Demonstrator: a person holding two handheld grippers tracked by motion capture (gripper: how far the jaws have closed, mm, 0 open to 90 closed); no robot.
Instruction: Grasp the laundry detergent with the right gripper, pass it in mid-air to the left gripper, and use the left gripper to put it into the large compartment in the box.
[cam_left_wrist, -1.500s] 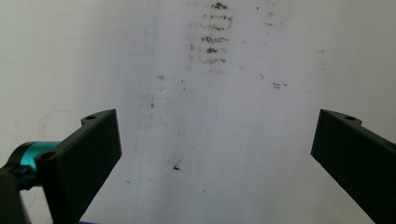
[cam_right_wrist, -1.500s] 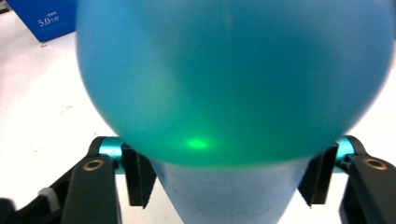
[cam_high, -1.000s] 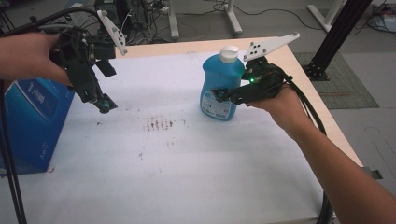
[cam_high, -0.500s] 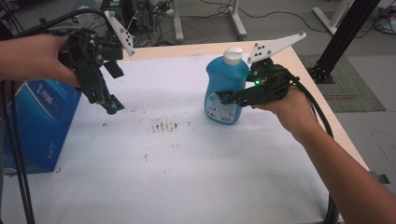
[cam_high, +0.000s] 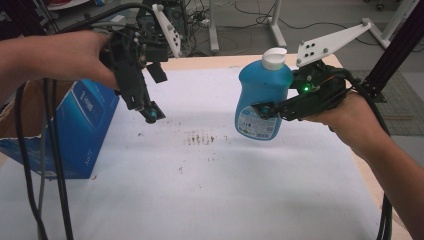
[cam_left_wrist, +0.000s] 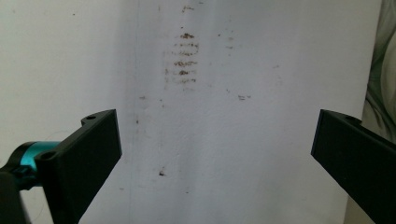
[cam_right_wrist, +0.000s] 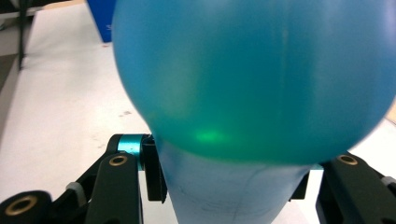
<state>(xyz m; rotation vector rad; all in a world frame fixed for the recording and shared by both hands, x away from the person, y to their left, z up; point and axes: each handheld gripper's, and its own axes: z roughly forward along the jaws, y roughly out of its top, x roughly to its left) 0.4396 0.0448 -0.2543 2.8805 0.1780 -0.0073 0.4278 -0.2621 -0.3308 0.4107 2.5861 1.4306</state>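
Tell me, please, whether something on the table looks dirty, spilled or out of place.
Yes. The white table cover carries a patch of brown smudges in short rows near its middle, with loose specks around it, like dried dirt. The blue bottle is clamped in the right hand-held gripper, tilted slightly; nothing is spilling from it.

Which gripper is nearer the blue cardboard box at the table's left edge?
Left. The left gripper hangs open just above and right of the blue cardboard box; the right gripper is far across the table, shut on the blue bottle.
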